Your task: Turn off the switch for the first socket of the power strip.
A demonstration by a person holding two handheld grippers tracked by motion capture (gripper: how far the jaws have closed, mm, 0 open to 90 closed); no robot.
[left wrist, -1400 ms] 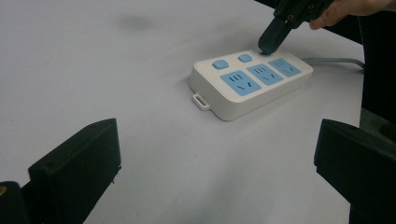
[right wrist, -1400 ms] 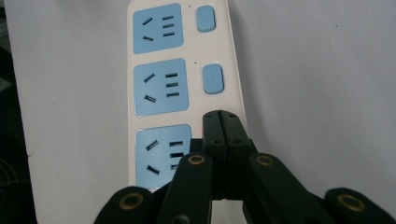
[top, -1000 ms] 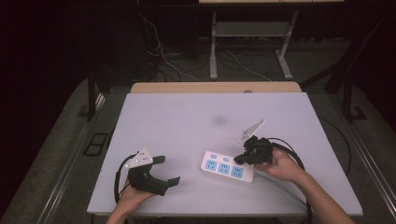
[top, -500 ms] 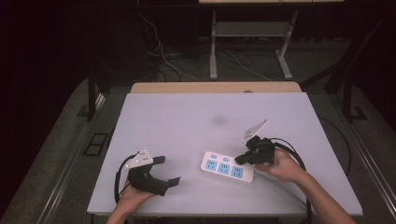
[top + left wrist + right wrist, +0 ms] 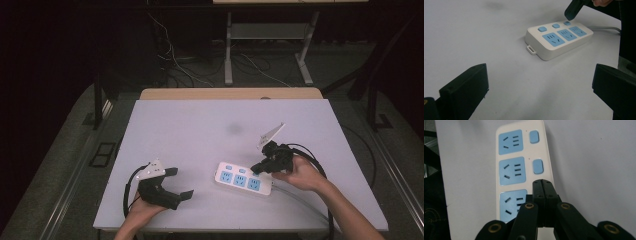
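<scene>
A white power strip (image 5: pixel 243 178) with three blue sockets and three blue buttons lies on the white table (image 5: pixel 200 135), front and right of centre. My right gripper (image 5: pixel 256 170) is shut with nothing between its jaws, and its tip sits over the strip's far edge. In the right gripper view the closed tips (image 5: pixel 542 182) cover the spot of the nearest button on the strip (image 5: pixel 511 167). In the left gripper view that tip (image 5: pixel 571 13) hangs just above the last button of the strip (image 5: pixel 559 40); contact cannot be told. My left gripper (image 5: pixel 181 183) rests open at the front left.
The strip's grey cord (image 5: pixel 300 197) runs off to the right under the person's forearm. A faint dark smudge (image 5: pixel 233 129) marks the table's middle. A wooden desk edge (image 5: pixel 230 93) adjoins the far side, with loose cables (image 5: pixel 190 70) on the floor behind.
</scene>
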